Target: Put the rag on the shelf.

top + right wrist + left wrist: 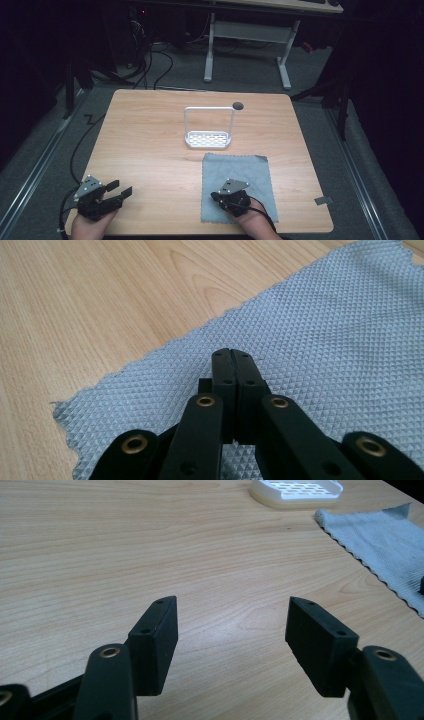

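A grey-blue textured cloth [240, 175] lies flat on the wooden table [150, 150], right of centre near the front. My right gripper [220, 194] hovers over the cloth's front part with its jaws pressed together and nothing between them; in the right gripper view the shut tips [233, 356] point across the cloth [325, 340]. My left gripper [120, 189] sits at the front left over bare wood, jaws spread wide and empty [232, 625]. A white rack with a slotted base and a tall wire handle [208, 137] stands behind the cloth; its base [295, 491] appears far off in the left gripper view.
A round dark hole [238, 105] is set in the tabletop near the back edge. A small grey tag [323, 200] lies by the front right corner. Cables trail off the table's left side. Another desk's white legs [285, 65] stand beyond the table.
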`<control>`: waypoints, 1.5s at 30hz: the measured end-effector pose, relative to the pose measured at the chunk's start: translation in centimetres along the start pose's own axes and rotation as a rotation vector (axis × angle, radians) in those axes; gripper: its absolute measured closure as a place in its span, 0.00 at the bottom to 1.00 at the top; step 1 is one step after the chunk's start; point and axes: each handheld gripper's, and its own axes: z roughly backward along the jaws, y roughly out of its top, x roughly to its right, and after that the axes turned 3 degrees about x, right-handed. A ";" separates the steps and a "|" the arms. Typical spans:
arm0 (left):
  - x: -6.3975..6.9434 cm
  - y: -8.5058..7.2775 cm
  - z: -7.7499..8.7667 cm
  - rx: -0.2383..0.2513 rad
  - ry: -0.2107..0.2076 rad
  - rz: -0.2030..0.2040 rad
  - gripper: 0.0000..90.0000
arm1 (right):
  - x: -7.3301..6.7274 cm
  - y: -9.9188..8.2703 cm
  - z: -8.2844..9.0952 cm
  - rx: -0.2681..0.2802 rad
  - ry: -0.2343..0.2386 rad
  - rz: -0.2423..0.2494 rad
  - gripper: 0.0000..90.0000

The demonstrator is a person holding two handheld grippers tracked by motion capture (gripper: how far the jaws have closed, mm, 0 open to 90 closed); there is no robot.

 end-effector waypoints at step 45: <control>17.4 2.4 -16.1 -0.245 -0.290 -0.251 0.95 | 6.8 -6.6 9.8 0.131 -0.302 -0.285 0.93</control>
